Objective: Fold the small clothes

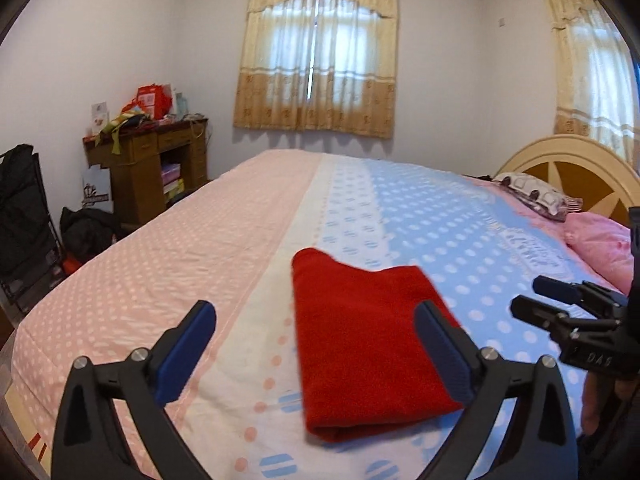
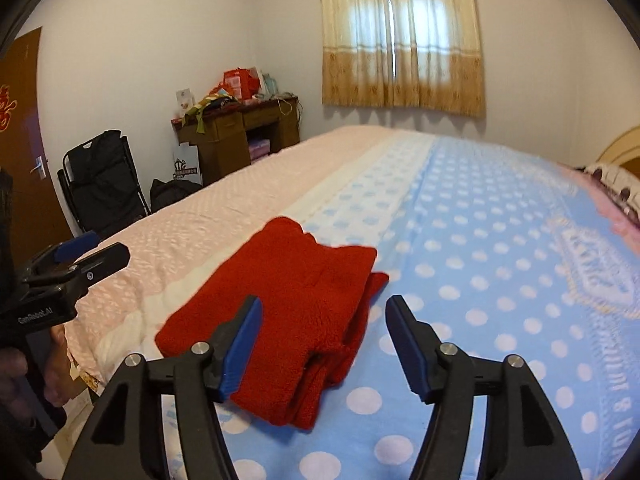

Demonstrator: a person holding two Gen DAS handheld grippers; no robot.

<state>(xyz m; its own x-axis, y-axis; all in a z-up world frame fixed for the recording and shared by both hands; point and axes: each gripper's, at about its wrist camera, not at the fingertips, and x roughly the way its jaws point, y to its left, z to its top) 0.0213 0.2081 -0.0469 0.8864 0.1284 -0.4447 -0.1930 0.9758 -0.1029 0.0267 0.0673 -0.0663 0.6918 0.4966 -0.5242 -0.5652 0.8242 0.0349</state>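
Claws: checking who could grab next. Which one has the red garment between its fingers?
The left claw: open, its fingers straddle the folded red garment. The right claw is open beside it.

White walls (image 1: 120,40), curtained window (image 1: 316,60), cluttered wooden desk (image 1: 148,160).

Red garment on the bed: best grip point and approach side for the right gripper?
Take the red garment at its near end, where the loose layered edges stack up. That edge is nearest the open right gripper, so come in low along the bed from the near side and pinch all the layers together. The left gripper hangs open.
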